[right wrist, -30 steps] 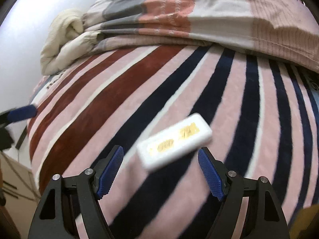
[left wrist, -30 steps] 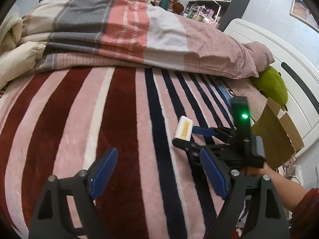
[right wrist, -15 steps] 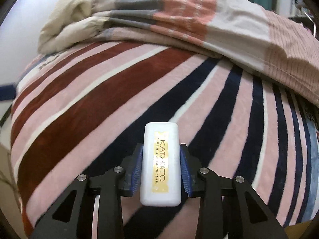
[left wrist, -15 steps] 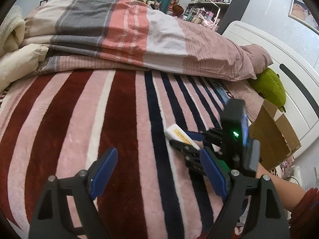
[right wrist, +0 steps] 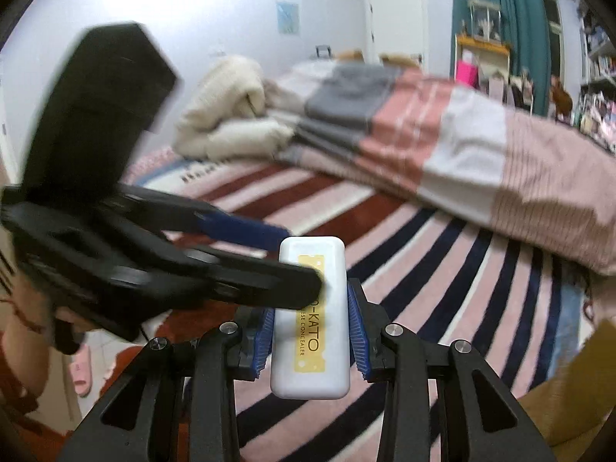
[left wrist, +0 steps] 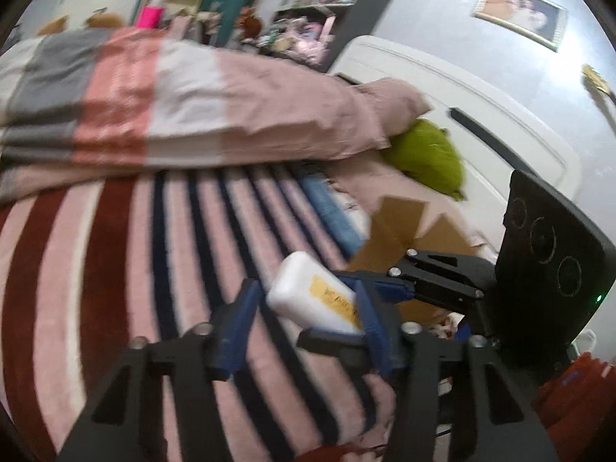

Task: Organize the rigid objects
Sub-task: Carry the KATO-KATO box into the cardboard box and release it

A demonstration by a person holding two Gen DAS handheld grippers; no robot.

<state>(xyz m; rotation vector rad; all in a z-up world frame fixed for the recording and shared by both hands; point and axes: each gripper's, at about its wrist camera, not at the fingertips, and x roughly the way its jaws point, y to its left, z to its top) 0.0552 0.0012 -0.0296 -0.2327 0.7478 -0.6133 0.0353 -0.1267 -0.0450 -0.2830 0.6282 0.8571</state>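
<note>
A white concealer case (right wrist: 312, 323) with a yellow label hangs above the striped blanket (right wrist: 442, 269). My right gripper (right wrist: 310, 300) is shut on its long sides. The left gripper (right wrist: 300, 258) reaches in from the left, one finger behind the case's top end and one in front of it. In the left wrist view the case (left wrist: 308, 292) lies between the left gripper's (left wrist: 306, 288) closing jaws. A thin gap shows at the left pad (left wrist: 238, 319). The right gripper (left wrist: 327, 308) holds the case from the right.
An open cardboard box (left wrist: 400, 223) stands at the bed's right edge, below a green plush (left wrist: 427, 154) and the white headboard (left wrist: 442, 88). A folded quilt (left wrist: 192, 107) and a cream blanket (right wrist: 231, 115) lie across the far side. A pink slipper (right wrist: 81, 369) is on the floor.
The right gripper shut on the case and lifted it off the blanket. The left gripper rose, swung toward it and narrowed its jaws around the case's end.
</note>
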